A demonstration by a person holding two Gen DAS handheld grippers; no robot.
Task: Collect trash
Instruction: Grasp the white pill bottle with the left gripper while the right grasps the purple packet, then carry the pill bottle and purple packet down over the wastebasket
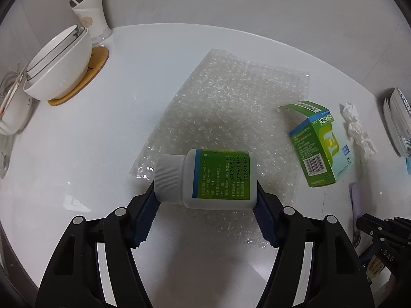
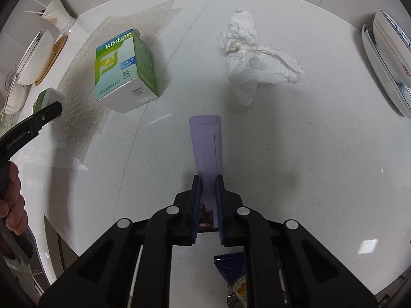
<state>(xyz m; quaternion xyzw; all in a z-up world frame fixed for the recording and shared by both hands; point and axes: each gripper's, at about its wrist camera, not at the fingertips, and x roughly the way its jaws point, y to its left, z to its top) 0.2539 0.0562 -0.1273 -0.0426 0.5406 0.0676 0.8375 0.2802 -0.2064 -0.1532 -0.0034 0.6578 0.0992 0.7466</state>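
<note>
A white pill bottle [image 1: 218, 177] with a green label lies sideways over a sheet of bubble wrap [image 1: 226, 102]. My left gripper [image 1: 206, 187] is shut on it, one pad on the cap and one on the base. In the right wrist view my right gripper [image 2: 208, 179] is shut on the near end of a flat purple sachet [image 2: 205, 143] on the white table [image 2: 308, 154]. A green and white medicine box [image 2: 123, 66] with an open flap stands on the wrap's edge. A crumpled white tissue [image 2: 254, 56] lies beyond the sachet.
Stacked white bowls [image 1: 59, 61] on a cork coaster and a paper cup [image 1: 90, 12] with sticks stand at the far left. Stacked plates [image 2: 388, 59] sit at the right edge. A dark blue snack packet [image 2: 236, 277] lies under my right gripper, near the table's front edge.
</note>
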